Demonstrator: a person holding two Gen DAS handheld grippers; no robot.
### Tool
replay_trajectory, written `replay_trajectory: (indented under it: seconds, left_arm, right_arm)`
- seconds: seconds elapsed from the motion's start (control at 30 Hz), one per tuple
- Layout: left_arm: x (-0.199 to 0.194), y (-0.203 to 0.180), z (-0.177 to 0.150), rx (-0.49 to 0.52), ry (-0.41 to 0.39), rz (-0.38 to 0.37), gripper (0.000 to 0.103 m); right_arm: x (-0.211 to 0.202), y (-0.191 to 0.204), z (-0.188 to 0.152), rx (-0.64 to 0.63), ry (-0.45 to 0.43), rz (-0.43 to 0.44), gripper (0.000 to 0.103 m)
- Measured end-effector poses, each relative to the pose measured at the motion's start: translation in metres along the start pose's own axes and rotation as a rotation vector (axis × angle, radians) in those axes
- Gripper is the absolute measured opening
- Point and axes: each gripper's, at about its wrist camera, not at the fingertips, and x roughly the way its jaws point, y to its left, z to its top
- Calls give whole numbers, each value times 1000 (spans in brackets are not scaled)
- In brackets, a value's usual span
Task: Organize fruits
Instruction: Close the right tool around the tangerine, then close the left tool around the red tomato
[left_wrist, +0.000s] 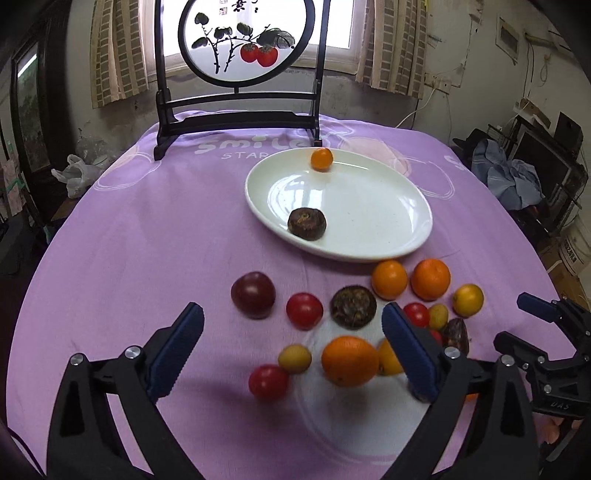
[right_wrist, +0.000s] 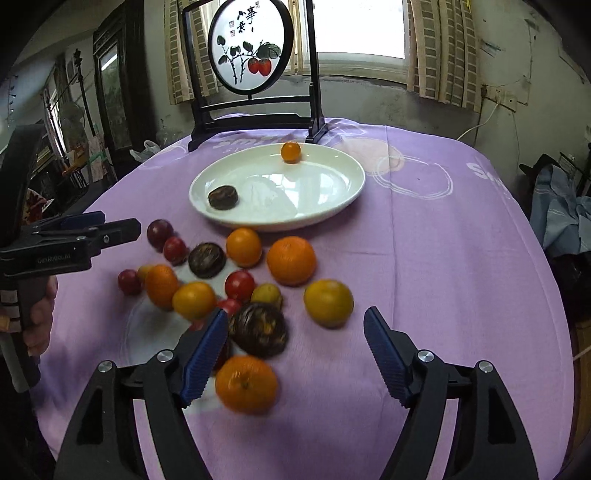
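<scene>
The fruit I have to sort lies in a loose cluster on the purple-covered desk (left_wrist: 122, 236), on the near side of the white plate (left_wrist: 391, 243), which already holds 2 pieces: a small orange fruit (left_wrist: 321, 158) at its far rim and a dark brown one (left_wrist: 307, 223) by its near edge.

From my right gripper (right_wrist: 295, 350), the nearest pieces are an orange (right_wrist: 246, 384) low between the jaws and hard against the left one, and a dark brown fruit (right_wrist: 260, 329) just ahead of that same jaw. A yellow fruit (right_wrist: 328, 302) sits ahead, closer to the middle of the gap. Both right jaws stand wide apart with nothing pressed between the pads.

From my left gripper (left_wrist: 291, 350), a larger orange (left_wrist: 349, 360) lies just inside the right jaw, with a small yellow fruit (left_wrist: 294, 358) and a red tomato (left_wrist: 268, 382) nearer the middle of the gap. These jaws are also spread wide and empty.

The fruits are round, so no long axis dictates the wrist angle; what matters is lateral offset. I judge the right hand nearer to a grasp, but its orange sits off-centre to the left, so I would shift left before closing. The motion blur makes exact contact hard to tell.
</scene>
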Motion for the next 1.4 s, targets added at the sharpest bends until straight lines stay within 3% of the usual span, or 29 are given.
replay_trajectory:
  seconds: [0.23, 0.47, 0.5, 0.6, 0.8, 0.87, 1.03, 1.07, 1.17, 1.4]
  left_arm:
    - [-11, 3, -48, 5, 57, 6, 96]
    - [-11, 6, -69, 32, 84, 43, 96]
    - [-9, 7, -70, 33, 90, 41, 96]
    - [-3, 10, -68, 31, 104, 46, 96]
    - [12, 18, -65, -7, 118, 65, 96]
    - [19, 20, -62, -12, 137, 66, 92]
    - [37, 17, -57, 11, 178, 49, 60]
    - [40, 17, -57, 15, 174, 53, 60]
    - [40, 13, -54, 51, 143, 55, 30]
    - [19, 11, -50, 88, 113, 6, 28]
  right_arm:
    - [0, 25, -39, -56, 79, -8, 78]
    - [26, 35, -43, -48, 137, -26, 77]
    - [29, 35, -43, -44, 146, -16, 76]
    - [30, 30, -40, -15, 139, 20, 43]
    - [26, 16, -42, 66, 124, 117, 44]
    - [25, 14, -43, 82, 121, 136, 44]
    - [22, 13, -43, 85, 107, 156, 44]
    - [22, 13, -43, 85, 106, 158, 44]
    - [20, 12, -44, 89, 98, 158, 44]
    - [5, 17, -39, 57, 53, 128, 44]
